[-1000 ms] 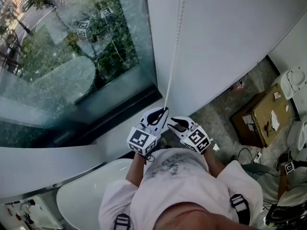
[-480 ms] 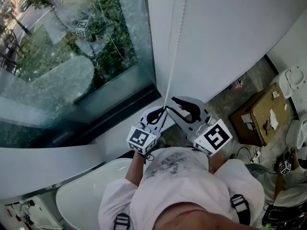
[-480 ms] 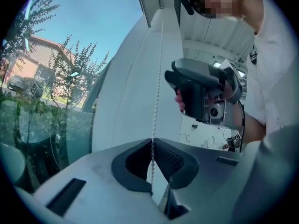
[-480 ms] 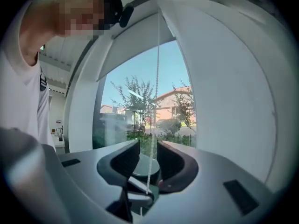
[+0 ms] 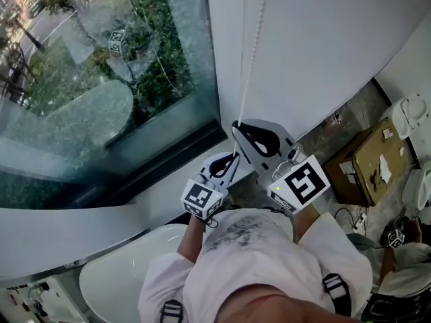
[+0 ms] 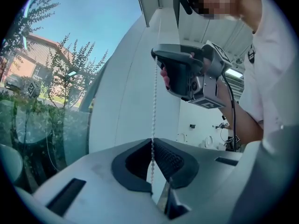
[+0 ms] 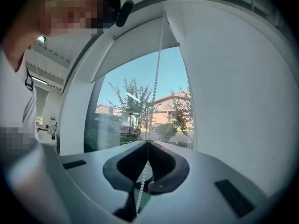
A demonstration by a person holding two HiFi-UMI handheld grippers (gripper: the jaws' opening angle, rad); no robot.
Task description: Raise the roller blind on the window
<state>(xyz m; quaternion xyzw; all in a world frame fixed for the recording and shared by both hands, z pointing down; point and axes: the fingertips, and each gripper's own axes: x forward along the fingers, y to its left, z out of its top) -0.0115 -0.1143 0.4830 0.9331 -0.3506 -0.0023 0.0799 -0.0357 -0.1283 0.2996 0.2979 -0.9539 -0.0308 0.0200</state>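
In the head view we see our left gripper (image 5: pixel 232 155) and, just above it, our right gripper (image 5: pixel 236 125), both pinching the thin bead chain (image 5: pixel 250 59) beside the window (image 5: pixel 101 79). A cardboard box (image 5: pixel 367 163) lies well apart. In the left gripper view, our jaws clamp the chain, which we judge light, limp and slippery. In the right gripper view, our jaws have just closed on it. The roller blind (image 7: pixel 135 50) hangs high above, and nothing stands in the way.

Light: bright daylight reaches you through the window (image 5: pixel 101 79).
Glare: pale reflections mottle its glass in your head view.
Distortion: your two gripper views bulge, their corners black.
Shadows: soft and faint indoors.
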